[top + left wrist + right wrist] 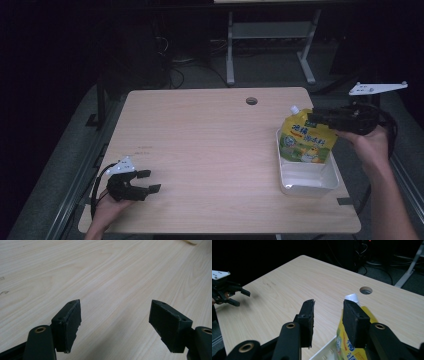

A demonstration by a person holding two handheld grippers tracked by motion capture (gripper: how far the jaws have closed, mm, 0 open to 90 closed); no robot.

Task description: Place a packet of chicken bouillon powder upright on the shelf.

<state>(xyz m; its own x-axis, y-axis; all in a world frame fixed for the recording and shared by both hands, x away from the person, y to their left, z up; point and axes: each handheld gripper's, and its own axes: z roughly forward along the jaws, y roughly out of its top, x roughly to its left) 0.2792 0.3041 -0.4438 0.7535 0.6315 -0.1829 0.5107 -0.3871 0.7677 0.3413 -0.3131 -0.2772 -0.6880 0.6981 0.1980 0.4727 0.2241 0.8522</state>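
A yellow spouted drink pouch (305, 137) stands tilted in a white rectangular tray (307, 181) at the table's right side, its white cap at the top. My right gripper (316, 118) sits at the pouch's upper right corner. In the right gripper view its jaws stand apart (328, 320) with bare table showing between them, and the pouch (345, 346) lies just beside and behind the right-hand jaw. Near the table's front left corner my left gripper (151, 181) rests low over bare wood, open (115, 325), with nothing between its jaws.
The wooden table (200, 145) has a round cable hole (251, 100) near its far edge. My left gripper (242, 298) shows far off in the right gripper view. Beyond the table, on a dark floor, stand white desk legs (230, 55) and cables.
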